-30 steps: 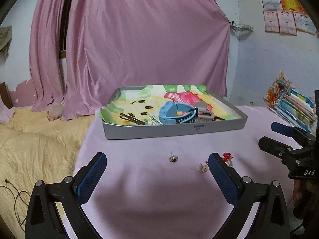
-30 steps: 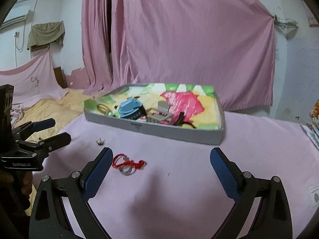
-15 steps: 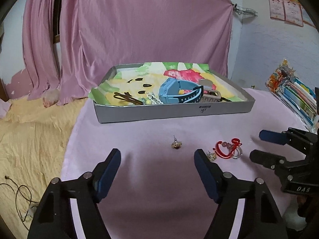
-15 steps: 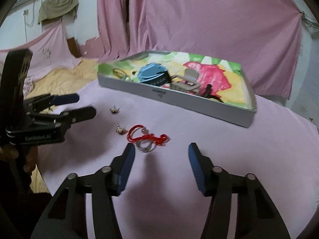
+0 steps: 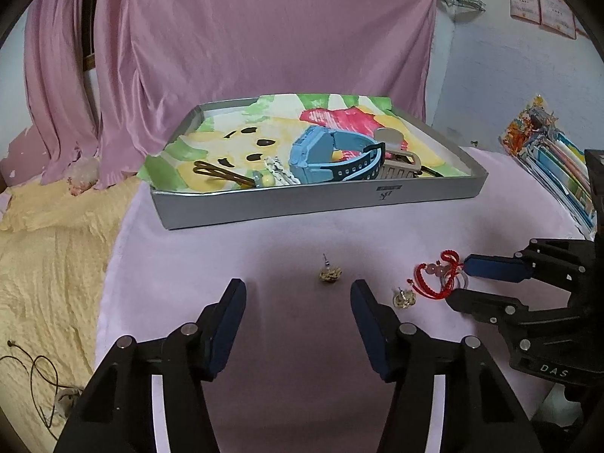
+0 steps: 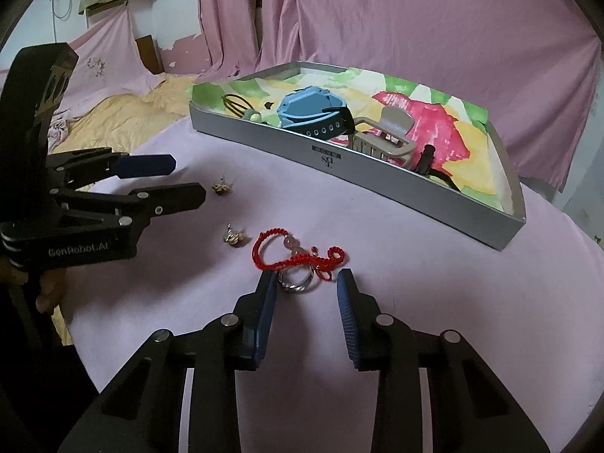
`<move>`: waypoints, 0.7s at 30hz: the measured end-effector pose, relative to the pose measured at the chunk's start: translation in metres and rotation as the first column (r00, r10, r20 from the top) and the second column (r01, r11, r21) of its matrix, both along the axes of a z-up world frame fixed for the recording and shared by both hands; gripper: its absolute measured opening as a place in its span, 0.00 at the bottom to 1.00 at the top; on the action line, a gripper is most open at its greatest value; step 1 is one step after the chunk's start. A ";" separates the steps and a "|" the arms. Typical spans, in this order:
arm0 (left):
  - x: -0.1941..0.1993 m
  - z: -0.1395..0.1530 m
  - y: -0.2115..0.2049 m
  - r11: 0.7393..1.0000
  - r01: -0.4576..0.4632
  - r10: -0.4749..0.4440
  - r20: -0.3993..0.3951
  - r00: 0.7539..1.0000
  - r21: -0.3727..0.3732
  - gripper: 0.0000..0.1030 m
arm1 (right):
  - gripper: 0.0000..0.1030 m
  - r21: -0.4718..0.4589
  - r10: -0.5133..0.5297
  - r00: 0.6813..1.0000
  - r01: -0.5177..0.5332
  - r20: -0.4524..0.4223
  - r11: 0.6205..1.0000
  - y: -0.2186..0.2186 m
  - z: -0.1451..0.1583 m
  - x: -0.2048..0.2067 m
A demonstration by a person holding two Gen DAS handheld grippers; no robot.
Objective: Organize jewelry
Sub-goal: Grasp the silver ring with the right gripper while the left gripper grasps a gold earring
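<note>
Right wrist view: right claw, part-open, straddles silver ring; left claw gapes empty.

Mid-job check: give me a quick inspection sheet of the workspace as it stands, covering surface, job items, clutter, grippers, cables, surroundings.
Surface: pink cloth over the table, smooth.
Job's things: grey tray holds a blue watch, a beige hair claw and hairpins. Loose on the cloth: red cord bracelet lying over a silver ring, and two gold earrings.
Clutter: stack of colourful packets at the right edge.
Grippers: left hand-held gripper open, aimed at the farther earring; right hand-held gripper open, fingers either side of the ring.
Cables: thin cord on the yellow bedding.
Surroundings: pink curtains, papers on the wall.
</note>
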State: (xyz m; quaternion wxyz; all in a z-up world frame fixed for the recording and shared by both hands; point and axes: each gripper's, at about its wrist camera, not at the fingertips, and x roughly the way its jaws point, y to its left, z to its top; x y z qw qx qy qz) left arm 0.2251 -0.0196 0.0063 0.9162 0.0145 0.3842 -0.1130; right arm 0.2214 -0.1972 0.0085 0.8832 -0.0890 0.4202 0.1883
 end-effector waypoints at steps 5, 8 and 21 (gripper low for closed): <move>0.008 -0.002 -0.007 1.000 0.014 -0.014 -0.021 1.000 -0.001 0.46 | 0.20 0.002 -0.024 1.000 0.024 -0.005 1.000 -0.007 0.000 0.008; 0.011 -0.003 -0.012 1.000 0.029 -0.029 -0.027 0.999 -0.001 0.41 | 0.20 0.010 -0.055 0.998 0.055 -0.007 0.998 -0.016 -0.001 0.013; 0.016 -0.004 -0.021 0.999 0.050 -0.049 -0.051 0.997 0.019 0.24 | 0.19 0.035 -0.086 0.996 0.086 0.003 0.996 -0.026 -0.004 0.010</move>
